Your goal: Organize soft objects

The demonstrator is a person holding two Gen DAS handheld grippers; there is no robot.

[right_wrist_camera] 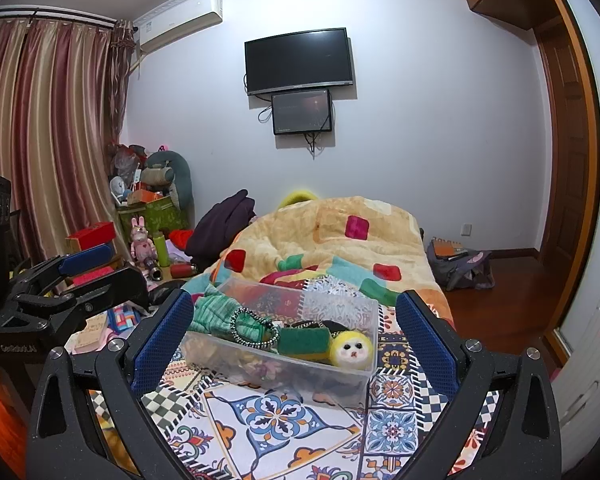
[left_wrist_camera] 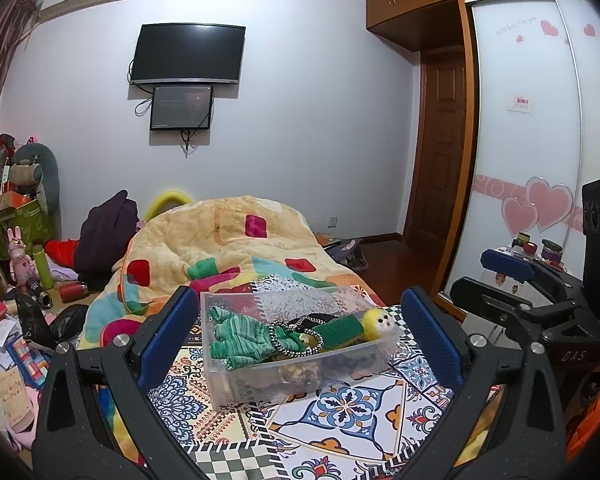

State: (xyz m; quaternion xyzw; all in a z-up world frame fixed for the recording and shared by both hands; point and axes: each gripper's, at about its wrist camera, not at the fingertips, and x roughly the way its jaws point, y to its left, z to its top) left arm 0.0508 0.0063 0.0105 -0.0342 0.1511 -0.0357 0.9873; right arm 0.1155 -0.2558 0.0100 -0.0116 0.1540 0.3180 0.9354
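A clear plastic box (left_wrist_camera: 260, 384) sits on the patterned bed cover. In it lie a green striped knit piece (left_wrist_camera: 240, 336), a black-and-white cord loop (left_wrist_camera: 296, 340), a green sponge (left_wrist_camera: 336, 332) and a yellow fuzzy ball with a face (left_wrist_camera: 378, 322). My left gripper (left_wrist_camera: 300, 340) is open and empty, hovering in front of the box. In the right wrist view the same box (right_wrist_camera: 364, 380) holds the knit piece (right_wrist_camera: 216, 312), cord loop (right_wrist_camera: 256, 332), sponge (right_wrist_camera: 304, 340) and fuzzy ball (right_wrist_camera: 350, 352). My right gripper (right_wrist_camera: 296, 340) is open and empty in front of it.
A rumpled yellow quilt (left_wrist_camera: 228, 240) is heaped on the bed behind the box. Clutter and boxes (left_wrist_camera: 16, 280) crowd the floor at left. A wardrobe (left_wrist_camera: 540, 140) and a door stand at right. A bag (right_wrist_camera: 460, 268) lies on the wooden floor.
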